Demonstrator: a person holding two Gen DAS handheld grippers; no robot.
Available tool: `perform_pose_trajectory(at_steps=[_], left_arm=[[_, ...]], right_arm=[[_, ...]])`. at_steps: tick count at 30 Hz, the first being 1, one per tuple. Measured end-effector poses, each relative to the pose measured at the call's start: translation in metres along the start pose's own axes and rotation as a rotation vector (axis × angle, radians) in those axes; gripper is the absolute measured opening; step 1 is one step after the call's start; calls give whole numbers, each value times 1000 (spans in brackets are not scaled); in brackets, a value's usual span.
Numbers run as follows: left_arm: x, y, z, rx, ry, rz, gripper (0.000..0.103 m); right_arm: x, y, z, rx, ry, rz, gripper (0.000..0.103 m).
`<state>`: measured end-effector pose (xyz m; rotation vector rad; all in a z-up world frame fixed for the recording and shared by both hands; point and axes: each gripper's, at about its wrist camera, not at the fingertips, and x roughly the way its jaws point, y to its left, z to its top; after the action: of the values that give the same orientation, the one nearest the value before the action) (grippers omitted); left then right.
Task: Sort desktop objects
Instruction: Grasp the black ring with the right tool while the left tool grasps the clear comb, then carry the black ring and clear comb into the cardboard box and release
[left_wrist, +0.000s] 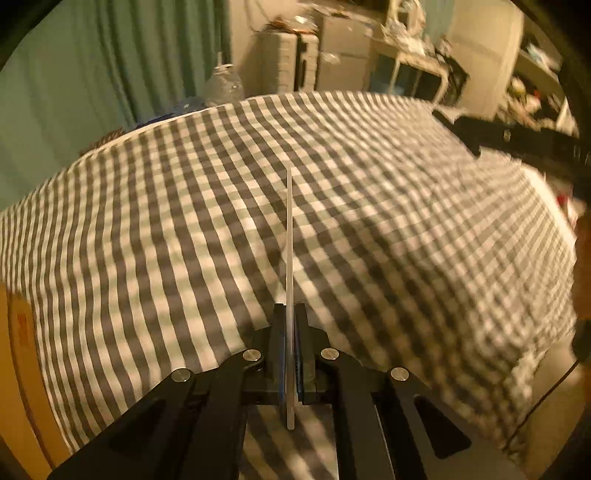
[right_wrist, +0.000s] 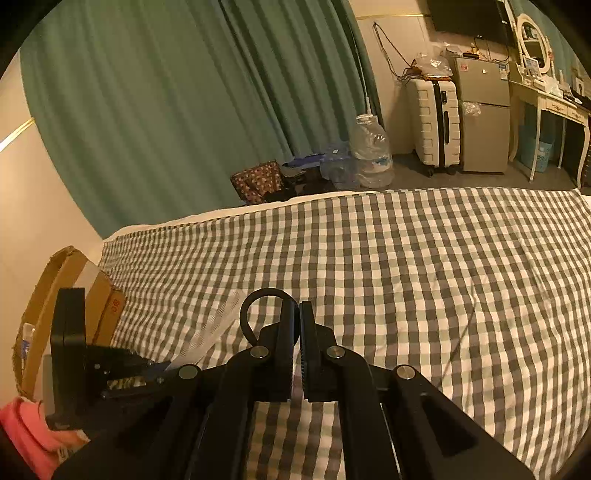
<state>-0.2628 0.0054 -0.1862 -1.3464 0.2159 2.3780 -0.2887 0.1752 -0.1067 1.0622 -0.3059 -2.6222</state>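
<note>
Clear ruler (left_wrist: 290, 258) sits edge-on, clamped in the left gripper (left_wrist: 291, 317) above the check cloth (left_wrist: 147, 221): carry step, likely heading to the box (left_wrist: 14, 369); next needs a swing left. Right view: right gripper (right_wrist: 298, 314) nearly closed, pinching a black loop (right_wrist: 255, 306), level over the cloth.

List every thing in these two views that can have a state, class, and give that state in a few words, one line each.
left gripper: shut on the clear ruler
clear ruler: held edge-on, above the checked cloth
right gripper: shut on the thin black cord
thin black cord: looped beside the fingers
cardboard box: open at the top
checked cloth: spread flat, slightly creased
</note>
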Motion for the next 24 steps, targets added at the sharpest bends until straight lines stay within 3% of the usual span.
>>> perform_pose_trajectory(at_steps=[5,10,18,24], left_arm=[[-40,-1,-9,-110,-43,-52,3],[-66,4,-9,-142,-55,-82,3],[-20,-8,-36,-113,124,-27,6],[-12,-16,-17,-129,68,-5,3]], right_arm=[[-23,11,-8,-11,4,13,3],[-41,30,-25,-33,29,25,3],[-59,39,-37,-54,9,28,3],[-46,17,-35,0,29,34,3]])
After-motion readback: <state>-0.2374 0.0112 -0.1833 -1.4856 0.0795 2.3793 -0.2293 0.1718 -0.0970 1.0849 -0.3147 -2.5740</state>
